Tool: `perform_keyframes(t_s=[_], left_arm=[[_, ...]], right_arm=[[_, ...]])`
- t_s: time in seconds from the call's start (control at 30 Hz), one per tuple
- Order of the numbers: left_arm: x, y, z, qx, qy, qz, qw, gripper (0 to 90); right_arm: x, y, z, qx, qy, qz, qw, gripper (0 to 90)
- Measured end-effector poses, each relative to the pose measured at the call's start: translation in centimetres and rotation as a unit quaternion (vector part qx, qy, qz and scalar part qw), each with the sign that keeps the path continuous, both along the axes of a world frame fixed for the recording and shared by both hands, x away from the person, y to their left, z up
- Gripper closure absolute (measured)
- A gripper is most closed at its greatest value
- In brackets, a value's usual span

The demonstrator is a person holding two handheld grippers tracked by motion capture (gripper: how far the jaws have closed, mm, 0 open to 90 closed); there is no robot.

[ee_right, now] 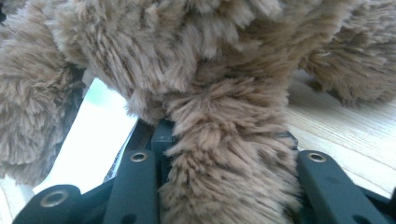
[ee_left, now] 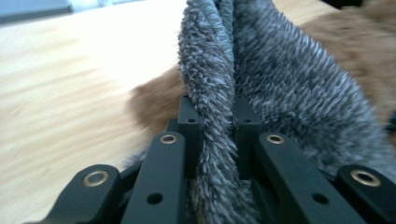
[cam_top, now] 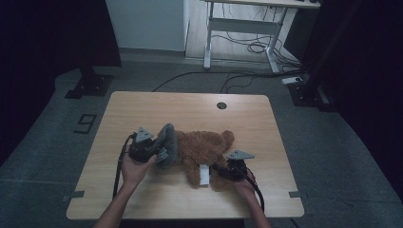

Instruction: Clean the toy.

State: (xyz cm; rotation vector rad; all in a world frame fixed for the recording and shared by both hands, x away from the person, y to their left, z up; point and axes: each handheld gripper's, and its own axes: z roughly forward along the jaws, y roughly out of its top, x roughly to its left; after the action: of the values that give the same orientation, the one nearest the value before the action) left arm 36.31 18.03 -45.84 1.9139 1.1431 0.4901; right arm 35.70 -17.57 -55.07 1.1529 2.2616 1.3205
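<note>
A brown plush toy is being held flat on the wooden table between the two tongs, roughly midway across the tabletop and nearer the person's edge than the far one. The left tongs are being kept closed on a fold of grey furry fabric, which is standing up at the toy's left end; in the left gripper view the grey fabric is seen pinched between the two black jaws, with the brown plush lying just beyond it. The right tongs are being kept closed on a limb of the toy at its right lower side; in the right gripper view a thick roll of brown fur is seen squeezed between the jaws, so they are being held only partly closed by its bulk. A white tag is lying just left of the right tongs, touching the toy, and is seen as a pale strip in the right gripper view.

Bare tabletop is being left open behind both tongs towards the far edge, where a round cable hole is set. Open wood is also lying outward of each tongs to the side edges. The near edge is lying close behind the left hand and the right hand.
</note>
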Motion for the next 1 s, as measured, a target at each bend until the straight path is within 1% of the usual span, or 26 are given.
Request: perform_keyframes(t_s=[0.03,0.07,0.1,0.13,0.17,0.2,0.23,0.27,0.33,0.37,0.43,0.47,0.5,0.57,0.6,0.63,0.67,0.7,0.73,0.77,0.83,0.87,0.9,0.93,0.97,1.0], left_arm=[[0.2,0.4,-0.3,0.0,0.009,0.004,1.0,78.0],[0.4,0.9,-0.7,0.006,0.019,0.013,0.9997,78.1],[0.7,1.3,-1.4,0.012,0.033,0.021,0.9992,78.1],[1.0,1.6,-2.0,0.016,0.043,0.022,0.9987,78.1],[1.3,1.8,-2.8,0.02,0.058,0.021,0.9979,78.2],[1.7,1.9,-3.9,0.021,0.074,0.014,0.9969,78.2],[1.8,1.9,-4.6,0.023,0.082,0.009,0.9963,78.3],[2.1,1.6,-5.6,0.036,0.097,0.007,0.9946,78.2],[2.4,1.3,-6.6,0.04,0.11,0.004,0.9931,78.4],[2.5,1.2,-6.7,0.039,0.11,0.006,0.9932,78.4],[2.6,1.4,-6.0,0.037,0.111,0.007,0.9931,78.3],[2.7,1.7,-5.1,0.04,0.102,0.013,0.9939,78.3],[2.6,2.0,-4.4,0.035,0.094,0.018,0.9948,78.2],[2.3,2.7,-1.9,0.013,0.068,0.024,0.9973,78.3],[2.0,2.9,-0.3,0.001,0.053,0.021,0.9983,78.3],[1.8,2.7,1.0,0.0,0.043,0.015,0.999,78.3],[1.6,2.4,1.9,0.002,0.034,0.01,0.9994,78.3],[1.4,1.9,3.0,0.001,0.021,0.004,0.9998,78.3],[1.3,1.0,4.2,0.0,0.01,-0.009,0.9999,78.3],[1.2,0.1,5.0,0.001,0.003,-0.02,0.9998,78.3],[1.2,-2.2,6.0,0.0,-0.004,-0.044,0.999,78.3],[1.2,-3.2,6.3,0.0,-0.007,-0.055,0.9985,78.3],[1.1,-4.6,6.6,0.002,-0.009,-0.07,0.9975,78.3],[1.1,-6.4,6.8,0.0,-0.01,-0.089,0.996,78.3],[1.0,-7.6,6.9,0.0,-0.009,-0.1,0.9949,78.3],[1.0,-9.4,6.9,0.001,-0.007,-0.12,0.9928,78.2]], right_arm=[[0.0,0.0,0.0,0.0,0.002,0.0,1.0,58.5],[0.0,0.0,0.0,0.001,0.003,-0.001,1.0,58.5],[0.1,-0.1,0.0,0.001,0.004,-0.002,1.0,58.6],[0.1,-0.1,0.0,0.001,0.006,-0.002,1.0,58.6],[0.1,-0.1,0.0,0.0,0.006,-0.002,1.0,58.7],[0.1,-0.1,0.0,-0.001,0.006,-0.002,1.0,58.8],[0.1,0.0,0.0,-0.009,0.004,-0.001,1.0,58.9],[0.1,0.0,0.0,-0.014,0.001,0.0,0.9999,58.9],[0.1,0.2,0.0,-0.02,-0.001,-0.001,0.9998,58.9],[0.1,0.1,0.0,-0.019,-0.001,-0.001,0.9998,58.9],[0.1,0.0,0.0,-0.018,0.003,-0.001,0.9998,58.9],[0.2,0.0,0.0,-0.017,0.003,-0.001,0.9998,58.9],[0.2,0.0,0.0,-0.017,0.003,-0.001,0.9998,58.8],[0.1,0.0,0.0,-0.018,0.002,0.0,0.9998,58.8],[0.1,0.0,0.0,-0.019,0.002,0.0,0.9998,58.8],[0.2,0.1,0.0,-0.019,0.002,0.0,0.9998,58.8],[0.2,0.1,0.0,-0.019,0.001,0.0,0.9998,58.8],[0.2,0.1,0.0,-0.019,0.001,0.001,0.9998,58.8],[0.2,0.1,0.0,-0.018,0.001,0.0,0.9998,58.8],[0.2,0.0,0.0,-0.018,0.001,0.0,0.9998,58.8],[0.2,0.0,0.0,-0.019,0.001,0.0,0.9998,58.8],[0.2,0.0,0.0,-0.019,0.001,0.001,0.9998,58.8],[0.2,0.0,0.0,-0.019,0.001,0.001,0.9998,58.8],[0.2,0.0,0.0,-0.019,0.001,0.001,0.9998,58.8],[0.2,0.0,0.0,-0.019,0.001,0.001,0.9998,58.8],[0.2,0.0,0.0,-0.019,0.0,0.001,0.9998,58.7]])
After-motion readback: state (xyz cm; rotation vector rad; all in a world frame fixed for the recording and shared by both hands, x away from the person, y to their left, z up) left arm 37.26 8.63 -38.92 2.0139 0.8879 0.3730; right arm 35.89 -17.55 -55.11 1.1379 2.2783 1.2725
